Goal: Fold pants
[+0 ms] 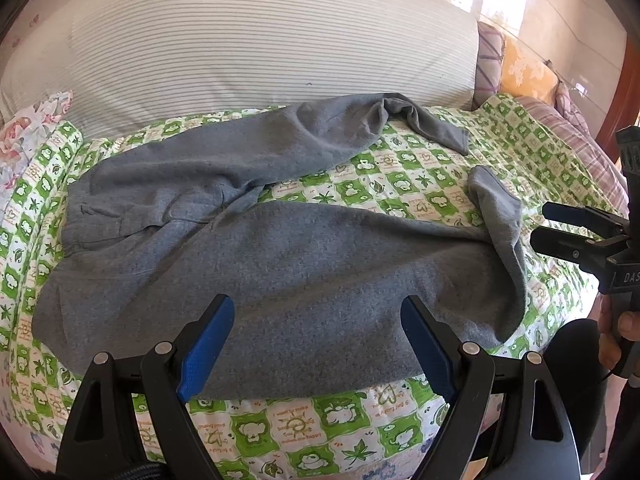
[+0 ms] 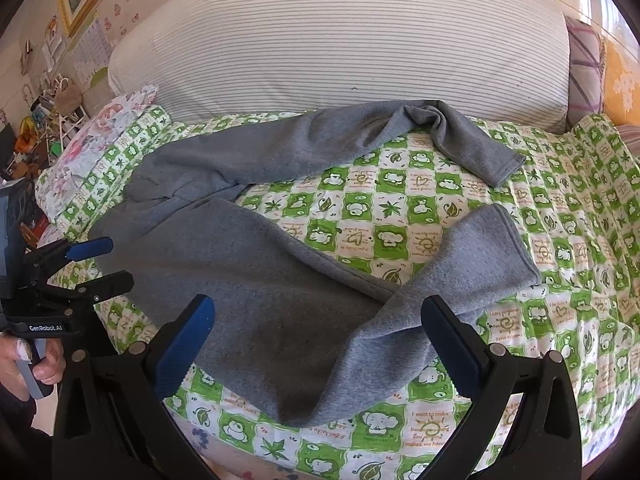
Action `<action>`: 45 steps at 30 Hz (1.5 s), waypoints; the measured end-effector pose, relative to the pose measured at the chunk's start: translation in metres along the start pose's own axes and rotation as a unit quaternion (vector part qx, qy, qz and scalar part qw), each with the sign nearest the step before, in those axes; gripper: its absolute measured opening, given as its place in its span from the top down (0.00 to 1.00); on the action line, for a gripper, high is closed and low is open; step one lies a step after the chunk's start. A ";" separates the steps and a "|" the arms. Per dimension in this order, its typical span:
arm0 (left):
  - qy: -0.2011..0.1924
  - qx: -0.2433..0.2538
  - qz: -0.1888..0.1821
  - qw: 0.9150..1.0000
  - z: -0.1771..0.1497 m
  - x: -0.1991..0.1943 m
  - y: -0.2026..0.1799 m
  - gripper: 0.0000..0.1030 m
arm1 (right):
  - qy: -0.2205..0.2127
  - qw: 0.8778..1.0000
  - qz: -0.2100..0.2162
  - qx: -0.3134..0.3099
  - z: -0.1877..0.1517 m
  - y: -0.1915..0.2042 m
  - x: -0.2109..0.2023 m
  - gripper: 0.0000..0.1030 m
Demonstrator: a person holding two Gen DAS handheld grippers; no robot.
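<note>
Grey sweatpants (image 1: 280,264) lie spread on a green-and-white quilt (image 1: 400,188), waistband at the left, both legs running right and each bent at its end. My left gripper (image 1: 316,340) is open and empty, just above the near leg. My right gripper (image 2: 316,344) is open and empty over the near leg's bend (image 2: 360,340). The pants also show in the right wrist view (image 2: 256,272). The right gripper shows at the right edge of the left wrist view (image 1: 540,226), and the left gripper at the left edge of the right wrist view (image 2: 116,262).
A large striped pillow (image 1: 240,52) lies behind the pants. A floral pillow (image 2: 100,136) sits at the left, and plaid and orange bedding (image 1: 520,72) at the far right. Cluttered shelves (image 2: 44,120) stand beyond the bed's left side. The quilt's front edge (image 2: 360,440) is just below my grippers.
</note>
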State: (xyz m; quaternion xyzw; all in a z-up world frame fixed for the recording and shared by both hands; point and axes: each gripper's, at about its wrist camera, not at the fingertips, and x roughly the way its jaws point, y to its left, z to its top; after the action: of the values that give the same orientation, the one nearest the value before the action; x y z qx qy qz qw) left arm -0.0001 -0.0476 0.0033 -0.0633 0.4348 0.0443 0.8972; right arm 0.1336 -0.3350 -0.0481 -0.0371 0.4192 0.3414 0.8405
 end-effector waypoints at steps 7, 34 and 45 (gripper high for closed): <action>0.009 0.001 -0.007 1.000 0.000 0.005 -0.004 0.17 | 0.005 1.000 -0.001 0.001 -0.002 -0.004 0.005 0.00; 0.096 0.205 -0.050 0.973 -0.037 0.084 -0.112 0.49 | 0.033 0.960 -0.023 0.278 -0.013 -0.196 0.064 0.96; 0.070 0.197 -0.108 0.972 0.005 0.055 -0.123 0.93 | -0.087 0.955 -0.119 0.256 -0.007 -0.237 -0.063 0.97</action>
State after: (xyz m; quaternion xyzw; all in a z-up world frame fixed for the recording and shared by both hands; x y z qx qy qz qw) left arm 0.0543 -0.1672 -0.0276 0.0652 0.4874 -0.1438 0.8588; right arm 0.2464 -0.5528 -0.0597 0.1594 0.4100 0.1220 0.8897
